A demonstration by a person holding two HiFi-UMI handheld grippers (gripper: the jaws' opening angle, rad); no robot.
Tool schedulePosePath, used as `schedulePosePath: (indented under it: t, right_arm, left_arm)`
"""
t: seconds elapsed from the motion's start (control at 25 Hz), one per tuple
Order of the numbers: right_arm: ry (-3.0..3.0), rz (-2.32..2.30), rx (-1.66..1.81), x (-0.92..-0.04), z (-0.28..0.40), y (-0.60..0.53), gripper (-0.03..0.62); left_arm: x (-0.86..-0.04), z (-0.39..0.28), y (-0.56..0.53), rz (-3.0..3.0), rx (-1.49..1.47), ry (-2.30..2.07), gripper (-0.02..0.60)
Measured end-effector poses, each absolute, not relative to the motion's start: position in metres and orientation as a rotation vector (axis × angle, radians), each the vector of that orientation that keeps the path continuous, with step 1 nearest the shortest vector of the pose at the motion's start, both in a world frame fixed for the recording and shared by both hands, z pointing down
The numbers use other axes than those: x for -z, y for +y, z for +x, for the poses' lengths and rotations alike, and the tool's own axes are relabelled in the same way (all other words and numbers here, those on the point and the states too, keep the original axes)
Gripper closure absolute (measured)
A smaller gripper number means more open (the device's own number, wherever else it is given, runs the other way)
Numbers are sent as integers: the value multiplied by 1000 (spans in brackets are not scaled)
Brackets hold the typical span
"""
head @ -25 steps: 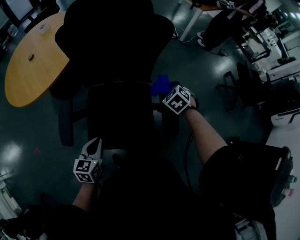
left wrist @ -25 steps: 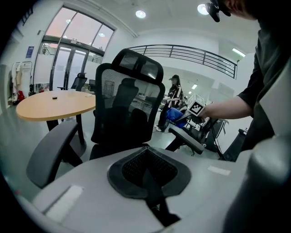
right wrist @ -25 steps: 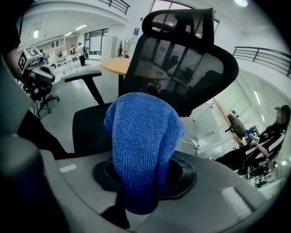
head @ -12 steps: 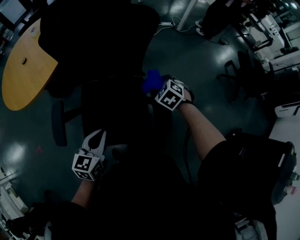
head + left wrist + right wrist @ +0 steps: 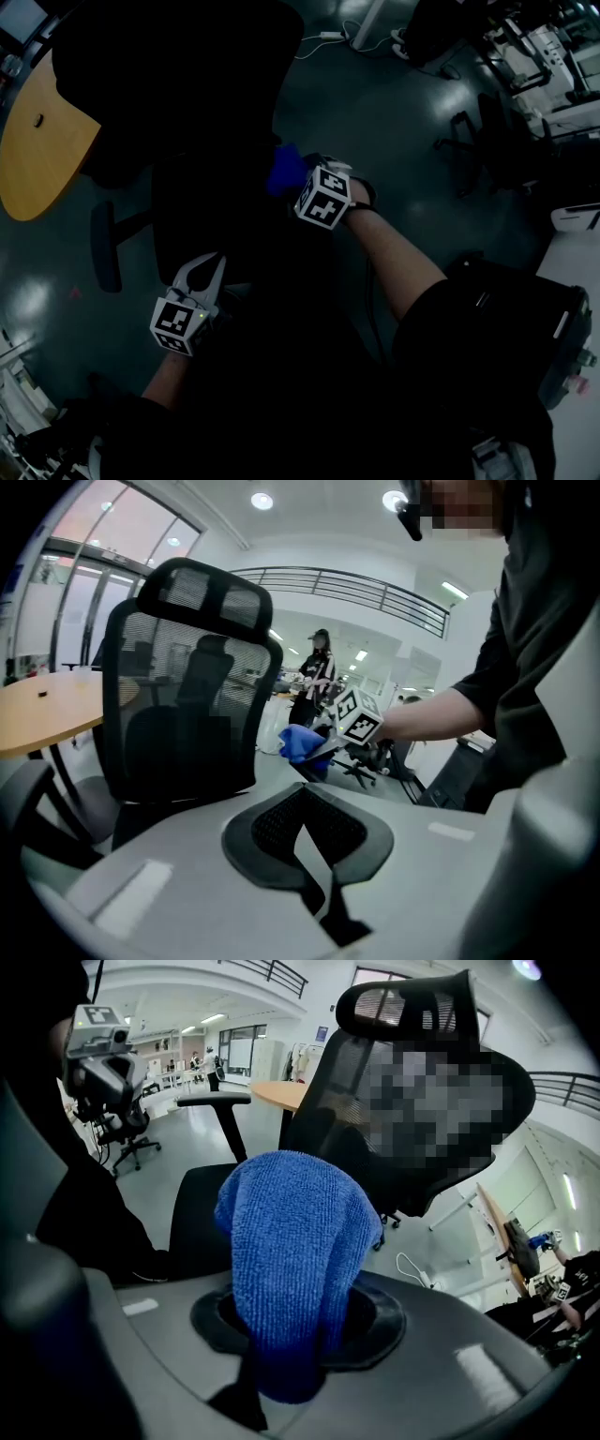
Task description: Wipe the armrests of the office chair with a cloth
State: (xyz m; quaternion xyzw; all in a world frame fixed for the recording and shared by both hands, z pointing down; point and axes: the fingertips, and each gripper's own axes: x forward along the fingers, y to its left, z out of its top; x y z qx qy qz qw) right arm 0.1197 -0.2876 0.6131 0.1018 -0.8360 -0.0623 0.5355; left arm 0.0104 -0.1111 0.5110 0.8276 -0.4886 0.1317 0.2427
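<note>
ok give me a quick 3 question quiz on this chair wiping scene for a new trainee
1. Pick one: what does the right hand-held gripper hold? A) a blue cloth B) a sponge C) nothing
2. True or false: the left hand-held gripper also grips a cloth.
3. Short answer: what wooden-topped piece of furniture stands near the office chair?

Key: 1 A. 2 false, its jaws are together on nothing. 3 the table.
</note>
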Motion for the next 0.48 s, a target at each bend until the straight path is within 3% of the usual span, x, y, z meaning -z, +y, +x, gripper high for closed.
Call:
schedulePosePath:
  t: [0.24,0.48]
  right_arm:
    - [-2038,242,82,-612,117,-287,441]
    - [-2044,227,81,-612,117,-287,441]
  left_arm:
    - [-533,124,-135,2537,-454,-982,566]
    - [-558,170,-123,2560,-480,-819,566]
